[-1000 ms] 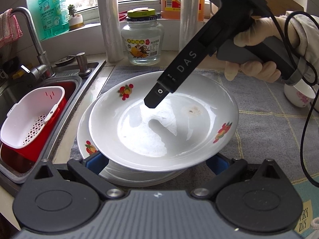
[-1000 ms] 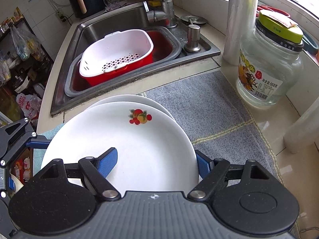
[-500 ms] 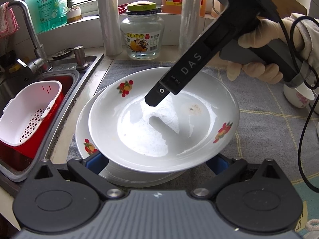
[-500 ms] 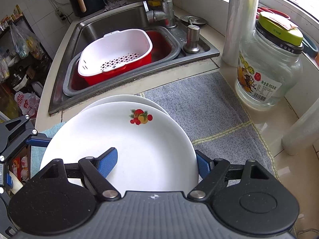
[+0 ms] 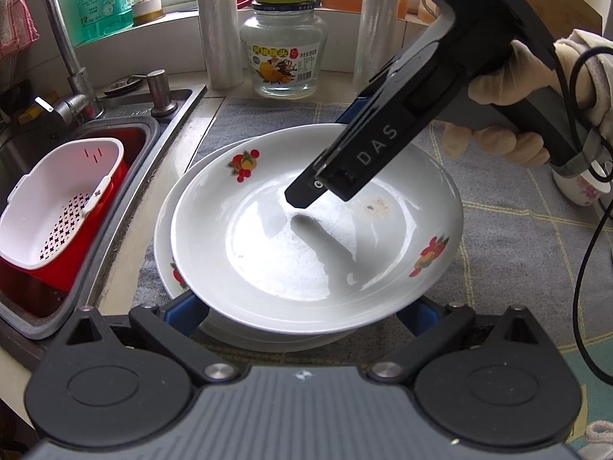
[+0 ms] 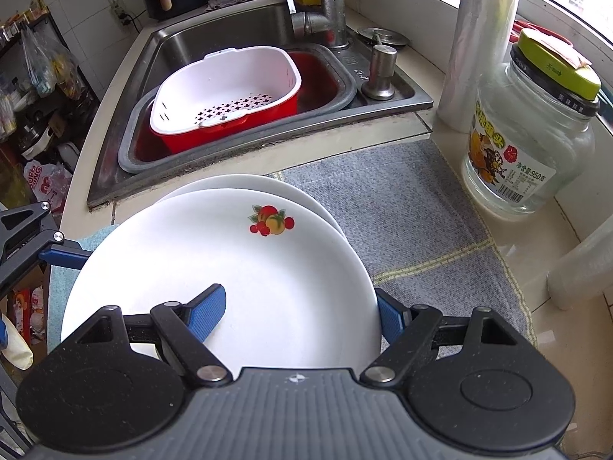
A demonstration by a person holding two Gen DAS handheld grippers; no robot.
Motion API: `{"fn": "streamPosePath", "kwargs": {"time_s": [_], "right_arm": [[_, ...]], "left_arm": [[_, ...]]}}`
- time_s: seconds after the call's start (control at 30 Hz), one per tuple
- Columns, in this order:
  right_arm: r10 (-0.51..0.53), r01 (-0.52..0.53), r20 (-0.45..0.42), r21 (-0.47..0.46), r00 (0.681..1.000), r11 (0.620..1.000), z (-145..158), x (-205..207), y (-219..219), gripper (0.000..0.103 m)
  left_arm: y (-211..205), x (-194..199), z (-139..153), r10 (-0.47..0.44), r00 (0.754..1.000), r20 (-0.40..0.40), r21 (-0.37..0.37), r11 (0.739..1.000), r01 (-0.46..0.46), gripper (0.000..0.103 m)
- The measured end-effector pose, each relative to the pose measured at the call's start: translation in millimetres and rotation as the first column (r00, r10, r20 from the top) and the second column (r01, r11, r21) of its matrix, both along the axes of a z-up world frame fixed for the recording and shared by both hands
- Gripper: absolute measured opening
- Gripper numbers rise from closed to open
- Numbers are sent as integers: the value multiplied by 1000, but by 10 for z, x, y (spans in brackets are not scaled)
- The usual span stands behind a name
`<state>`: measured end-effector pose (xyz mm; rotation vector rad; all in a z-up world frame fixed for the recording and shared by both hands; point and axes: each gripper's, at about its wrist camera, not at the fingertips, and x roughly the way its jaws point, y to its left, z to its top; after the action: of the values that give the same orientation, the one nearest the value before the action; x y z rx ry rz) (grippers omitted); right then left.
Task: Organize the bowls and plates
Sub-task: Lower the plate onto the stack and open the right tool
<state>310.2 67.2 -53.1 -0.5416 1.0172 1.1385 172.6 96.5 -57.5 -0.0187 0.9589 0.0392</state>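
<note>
Porcelain, glossy and rigid, made the top plate (image 5: 318,237) slippery, fairly heavy and breakable; its thin rim was the only sensible hold. It lay slightly askew on the lower plate (image 6: 237,184) upon the table's grey mat (image 6: 402,207). The right claw (image 6: 302,306) straddled its rim, spread. The left claw (image 5: 306,310) flanked the near edge, unclenched.

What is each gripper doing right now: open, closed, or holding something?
Left gripper: open, flanking the near edge of the plate stack, gripping nothing.
Right gripper: open, straddling the rim of the top plate, not clamped.
</note>
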Motion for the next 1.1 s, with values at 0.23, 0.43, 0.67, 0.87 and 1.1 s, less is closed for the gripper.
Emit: {"fn": "streamPosePath", "kwargs": {"time_s": [0.23,0.43,0.67,0.87,1.1], "right_arm": [[0,1,18,-19,1000,1000,-25,-28,37,86],[-8,8,19,-24,1000,1000,-27,-40,33,86],[-2,2,8,-27,1000,1000,-39,-80,5,90],[1,-1,4,-24,1000,1000,-41,-122,-21,92],[-9,9,11,-4,1000,1000,13,-142,-67,99]], "left_arm": [[28,37,-26,12,1000,-20,7,1000,-12,102],[48,28,-14,14,1000,-26,11,1000,-13,102],[60,11,-13,18,999,-36,19,1000,-18,102],[56,-31,-29,24,998,-50,19,1000,-23,102],[38,-110,105,10,1000,23,17,1000,-10,101]]}}
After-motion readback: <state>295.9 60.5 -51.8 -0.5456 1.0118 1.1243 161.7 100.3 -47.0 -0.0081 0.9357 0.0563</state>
